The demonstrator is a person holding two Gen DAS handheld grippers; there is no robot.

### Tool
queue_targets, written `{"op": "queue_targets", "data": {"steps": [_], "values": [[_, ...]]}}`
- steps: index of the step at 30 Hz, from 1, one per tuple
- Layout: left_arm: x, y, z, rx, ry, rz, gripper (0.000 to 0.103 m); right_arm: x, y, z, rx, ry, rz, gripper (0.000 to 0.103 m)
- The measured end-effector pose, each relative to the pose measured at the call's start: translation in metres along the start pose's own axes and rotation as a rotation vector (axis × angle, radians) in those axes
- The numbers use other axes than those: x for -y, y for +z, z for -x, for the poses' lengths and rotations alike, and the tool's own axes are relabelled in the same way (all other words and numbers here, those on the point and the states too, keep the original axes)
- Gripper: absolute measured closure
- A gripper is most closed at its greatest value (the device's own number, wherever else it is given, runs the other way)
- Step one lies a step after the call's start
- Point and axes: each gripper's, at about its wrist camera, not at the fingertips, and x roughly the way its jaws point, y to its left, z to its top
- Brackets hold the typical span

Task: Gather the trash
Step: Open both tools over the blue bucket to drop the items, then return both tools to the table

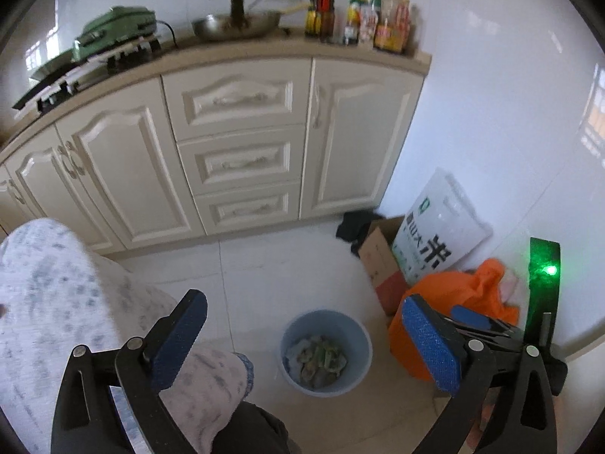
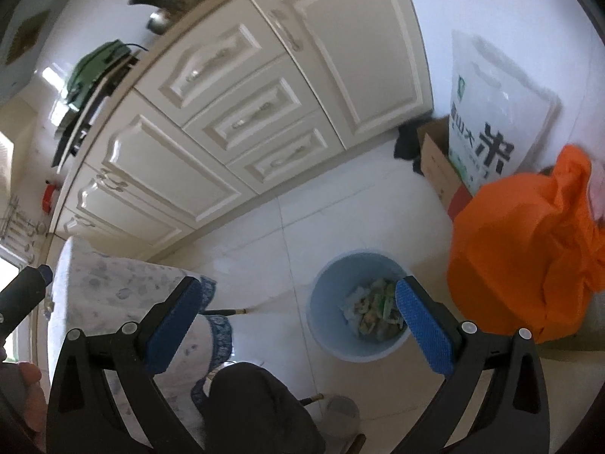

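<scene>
Left wrist view looks down on one round, pale blue plastic bin standing on the glossy white tiled floor, its smooth wall ringing a crumpled heap of trash, greenish scraps mixed with pale paper. Both tongs hang above it released, nothing between their pads: the left gripper with its two black fingers faced in dimpled blue rubber, and the right gripper, built the same, its right-hand pad overlapping the bin's rim in its own view. Just beside the bin, toward the wall, slumps one bright orange bag of soft, wrinkled plastic. Behind that stand one brown cardboard box and one white rice sack printed with dark characters, leaning on the white wall. On the other side of the bin a person's leg shows, in pale speckled fabric. Further back runs a cream cabinet with three moulded drawers stacked in its middle.
</scene>
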Motion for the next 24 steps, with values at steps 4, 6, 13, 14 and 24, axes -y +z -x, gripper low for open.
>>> {"op": "queue_targets", "data": {"steps": [4, 6, 13, 14, 24], "values": [[-0.023, -0.018, 0.052, 0.069, -0.002, 0.026, 0.001, -0.033, 0.003, 0.024, 0.041, 0.022, 0.056, 0.0], [-0.04, -0.028, 0.083, 0.105, 0.002, 0.042, 0.001, -0.055, 0.004, 0.038, 0.067, 0.039, 0.096, 0.0], [-0.097, -0.073, 0.178, 0.242, 0.07, 0.115, 0.001, -0.137, -0.003, 0.071, 0.129, 0.109, 0.225, 0.0], [-0.105, -0.081, 0.19, 0.259, 0.081, 0.126, 0.001, -0.15, -0.006, 0.075, 0.134, 0.122, 0.245, 0.0], [-0.167, -0.167, 0.304, 0.402, 0.254, 0.241, 0.001, -0.276, -0.048, 0.101, 0.182, 0.246, 0.44, 0.0]]}}
